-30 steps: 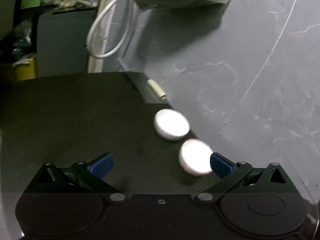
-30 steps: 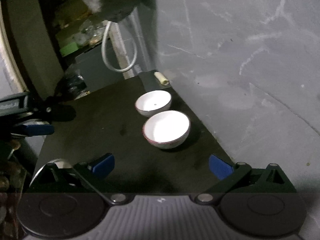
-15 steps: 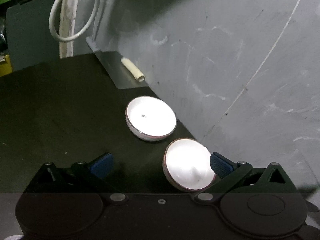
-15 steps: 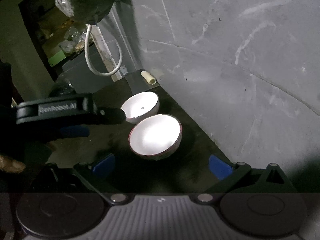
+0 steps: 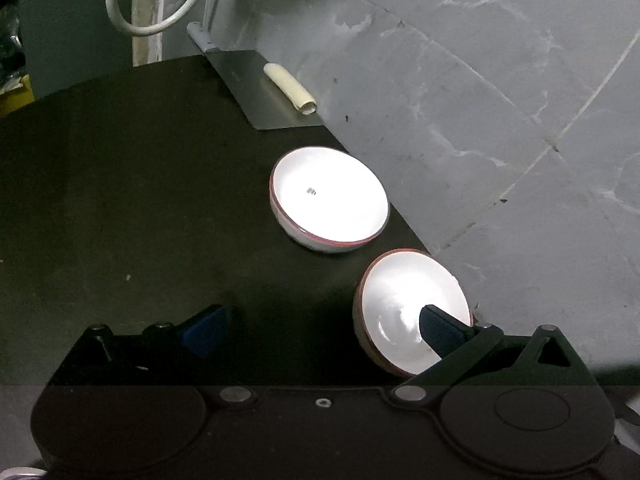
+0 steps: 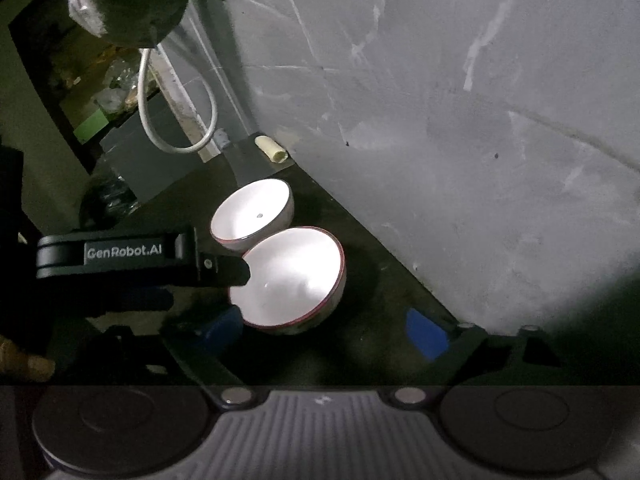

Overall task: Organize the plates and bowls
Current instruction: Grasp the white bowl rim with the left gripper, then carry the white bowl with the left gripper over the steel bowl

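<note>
A: Where are the 2 bowls?
B: On the dark bench [image 5: 120, 208] by the wall; the near bowl [image 5: 404, 308] sits just beside the far bowl [image 5: 328, 204].
A: And the grippers?
B: The left gripper [image 5: 320, 328] is spread wide, 1 finger inside the near bowl; the right gripper [image 6: 324, 328] is wide apart, holding nothing.

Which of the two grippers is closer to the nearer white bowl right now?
The left gripper. One of its fingers reaches over the near bowl, beside the far bowl. The right gripper hangs back, open, with the bowl ahead of it.
</note>
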The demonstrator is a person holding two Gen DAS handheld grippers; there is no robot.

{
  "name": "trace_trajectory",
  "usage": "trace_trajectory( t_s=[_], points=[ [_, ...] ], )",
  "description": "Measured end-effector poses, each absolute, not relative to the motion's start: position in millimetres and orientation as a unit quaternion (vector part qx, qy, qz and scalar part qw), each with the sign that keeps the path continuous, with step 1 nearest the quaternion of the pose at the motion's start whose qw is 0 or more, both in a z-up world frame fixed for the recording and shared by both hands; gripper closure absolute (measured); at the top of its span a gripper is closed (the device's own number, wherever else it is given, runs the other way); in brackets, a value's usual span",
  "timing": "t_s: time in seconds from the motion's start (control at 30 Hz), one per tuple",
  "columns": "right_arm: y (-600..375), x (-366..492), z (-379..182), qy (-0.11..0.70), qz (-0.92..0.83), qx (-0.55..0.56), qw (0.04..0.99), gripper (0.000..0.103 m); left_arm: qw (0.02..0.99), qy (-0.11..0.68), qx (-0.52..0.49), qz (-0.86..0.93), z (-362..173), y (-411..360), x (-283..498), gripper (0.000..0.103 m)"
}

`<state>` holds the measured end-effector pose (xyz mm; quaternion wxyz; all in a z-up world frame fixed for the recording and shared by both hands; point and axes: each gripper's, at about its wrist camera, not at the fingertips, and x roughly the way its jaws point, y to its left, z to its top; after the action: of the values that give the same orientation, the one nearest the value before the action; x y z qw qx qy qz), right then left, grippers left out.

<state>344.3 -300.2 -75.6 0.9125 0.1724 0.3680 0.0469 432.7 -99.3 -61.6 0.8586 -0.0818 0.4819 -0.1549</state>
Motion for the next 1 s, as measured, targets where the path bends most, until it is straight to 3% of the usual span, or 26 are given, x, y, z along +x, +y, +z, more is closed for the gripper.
trace_trajectory(
  t_s=[0.33, 0.5, 0.57, 0.67, 0.77, 1.0],
  points=[
    [-298, 361, -81, 0.373, 0.044, 0.171, 0.911, 0.034, 0.855, 0.485, -0.084, -0.166, -66, -105, 436, 0.018],
    [-297, 365, -83, 0.378, 0.047, 0.171, 0.909, 0.049, 0.849, 0.488, -0.097, -0.177, -67, -106, 435, 0.034],
    [-296, 366, -84, 0.378, 0.048, 0.171, 0.909, 0.055, 0.845, 0.490, -0.103, -0.186, -68, -107, 435, 0.048],
    [-297, 367, -85, 0.381, 0.046, 0.169, 0.908, 0.064, 0.841, 0.493, -0.104, -0.195, -69, -110, 434, 0.061],
    [-297, 369, -86, 0.384, 0.047, 0.171, 0.906, 0.066, 0.839, 0.495, -0.109, -0.200, -70, -111, 434, 0.068],
    [-296, 373, -88, 0.392, 0.052, 0.174, 0.902, 0.068, 0.835, 0.498, -0.115, -0.202, -73, -111, 434, 0.072]
  ],
)
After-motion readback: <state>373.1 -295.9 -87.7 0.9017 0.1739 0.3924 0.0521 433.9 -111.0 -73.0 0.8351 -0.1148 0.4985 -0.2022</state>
